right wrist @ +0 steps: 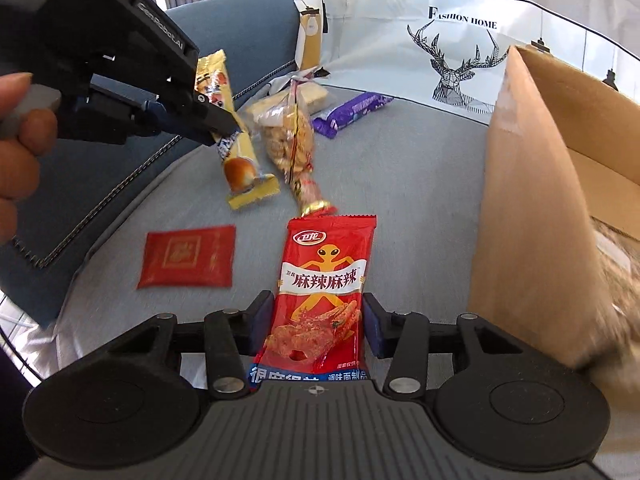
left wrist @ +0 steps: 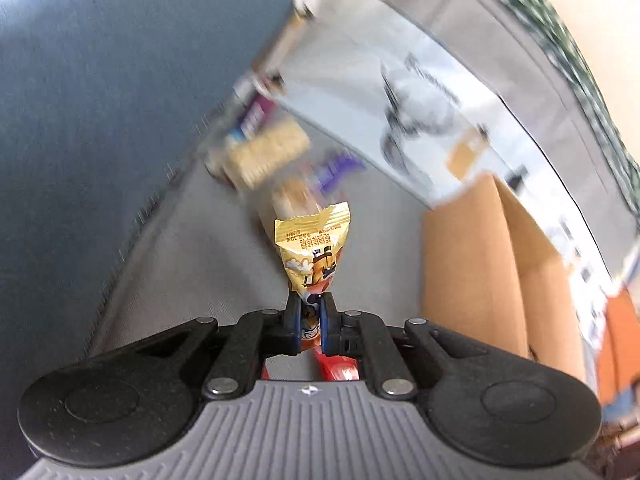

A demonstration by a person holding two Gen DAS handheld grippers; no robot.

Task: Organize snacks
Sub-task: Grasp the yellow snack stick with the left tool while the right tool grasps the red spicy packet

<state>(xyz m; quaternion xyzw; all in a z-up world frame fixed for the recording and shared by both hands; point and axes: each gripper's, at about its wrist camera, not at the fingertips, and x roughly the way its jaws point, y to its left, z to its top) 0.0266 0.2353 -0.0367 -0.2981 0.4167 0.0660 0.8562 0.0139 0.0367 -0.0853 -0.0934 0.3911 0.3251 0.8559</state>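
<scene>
Gripping a yellow bread-roll packet (left wrist: 314, 254) near its middle, left hand-held gripper (left wrist: 310, 312) with fingers nearly together, packet pinched between them and lifted clear of the grey sofa cushion (right wrist: 400, 168). Same packet seen from the right wrist view as a long yellow wrapper, slanting down ahead and to the left of the right hand-held gripper (right wrist: 318, 320). Right hand-held gripper wide apart, fingers either side of a red spicy-strip packet (right wrist: 326, 284) lying flat on the cushion; contact with the blue pads cannot be told. Just beyond the red packet's far end, a clear bag of peanuts (right wrist: 294, 140); farther ahead, a pale wafer pack (right wrist: 288, 102) and a purple bar wrapper (right wrist: 352, 110), both resting on the cushion. Left of the red packet, apart from it, a flat red envelope (right wrist: 186, 258). Right of the hand-held gripper, an open cardboard box (right wrist: 532, 184) standing on the cushion. Behind, a white cloth with deer print (right wrist: 452, 56). Left wrist view blurred beyond the held packet.
</scene>
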